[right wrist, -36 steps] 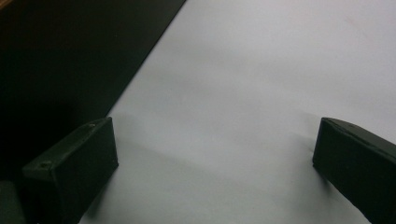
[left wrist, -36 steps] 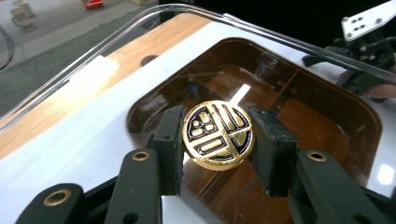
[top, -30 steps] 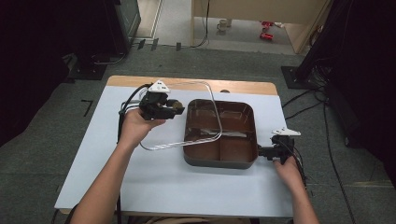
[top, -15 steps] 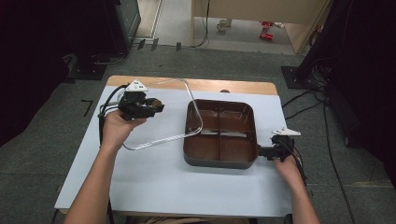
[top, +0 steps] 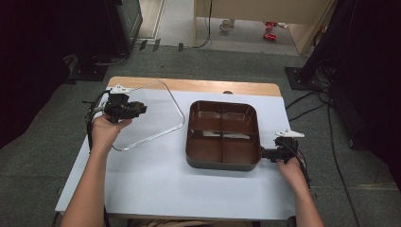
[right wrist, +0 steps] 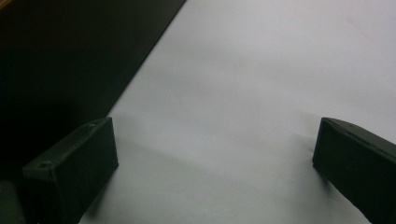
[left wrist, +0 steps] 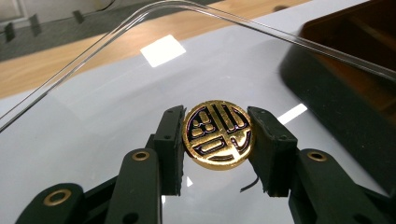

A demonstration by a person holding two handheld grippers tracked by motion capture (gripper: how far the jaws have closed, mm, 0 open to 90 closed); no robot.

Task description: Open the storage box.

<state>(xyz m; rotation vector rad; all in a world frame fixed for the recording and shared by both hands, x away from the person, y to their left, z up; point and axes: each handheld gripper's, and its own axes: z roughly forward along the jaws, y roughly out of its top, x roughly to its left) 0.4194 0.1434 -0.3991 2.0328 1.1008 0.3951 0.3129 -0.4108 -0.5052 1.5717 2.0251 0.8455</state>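
The clear lid (top: 150, 116) hangs left of the brown tray (top: 223, 135), off it entirely, its near edge low over the white table (top: 165, 184) and its far edge lifted toward the wooden strip (top: 198, 86) behind the tray. The left gripper (left wrist: 217, 140) pinches it by the gold knob (left wrist: 218, 134) at its middle, one jaw pressed on each side of the disc (the emblem faces the camera squarely, so the hold looks centred). In the high view that gripper (top: 135, 108) sits well left of the tray with the hand under it.

The right gripper (top: 269, 153) rests at the tray's right edge, near its front corner. Its jaws stand spread over bare table in its own view, with the tray's dark wall (right wrist: 70, 60) just beside one jaw and nothing between them, so it seems to steady the tray rather than grip it.

The step in hand looks like setting the lid down clear of the tray. To do it well, level the lid before lowering, so the low edge does not catch and twist the knob out of the pinch. Keep it well left of the tray wall. Spread the jaws only once the rim lies flat on the table.
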